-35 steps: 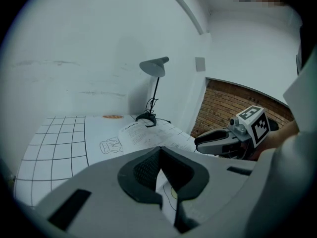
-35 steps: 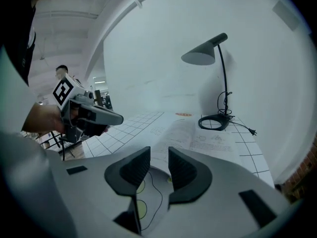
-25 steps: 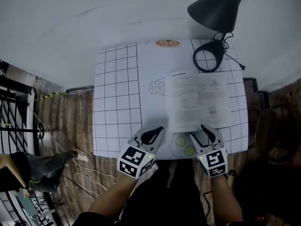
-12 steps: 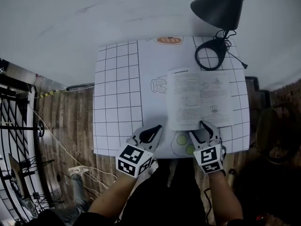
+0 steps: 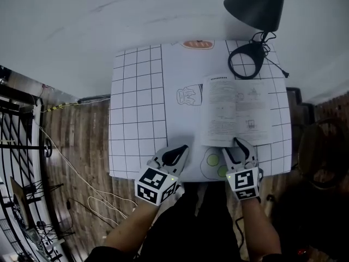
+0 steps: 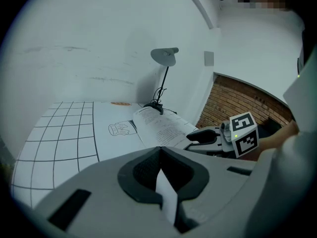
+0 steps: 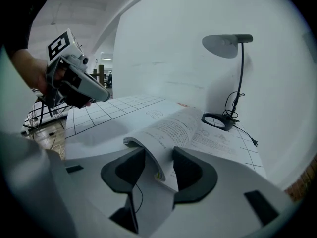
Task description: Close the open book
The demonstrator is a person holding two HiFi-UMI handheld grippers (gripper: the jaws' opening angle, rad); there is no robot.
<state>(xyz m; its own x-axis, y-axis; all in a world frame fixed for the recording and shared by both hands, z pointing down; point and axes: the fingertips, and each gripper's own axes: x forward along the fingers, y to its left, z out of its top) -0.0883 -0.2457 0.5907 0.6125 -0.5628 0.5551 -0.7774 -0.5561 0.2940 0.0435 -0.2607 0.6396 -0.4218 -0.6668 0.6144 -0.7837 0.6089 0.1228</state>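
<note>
Open book (image 5: 235,111): laid on right half of gridded white table (image 5: 136,102), left leaves curled upward

Right gripper (image 5: 232,145): positioned at book's near edge; jaws set wide, just narrowed somewhat; lifted leaves caught between them, not pinched

Left gripper (image 5: 182,148): jaws brought together, nothing held; placed at table's near edge, left of book

Desk lamp (image 5: 259,4): stood behind book

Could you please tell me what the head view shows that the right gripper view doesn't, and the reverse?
Only the head view: the marker cube on the right gripper and the forearm behind it. Only the right gripper view: the book's left pages curl up between that gripper's fingers, which have just been closing yet stand apart. Both: the open book, the lamp, the gridded mat and the left gripper.
</note>
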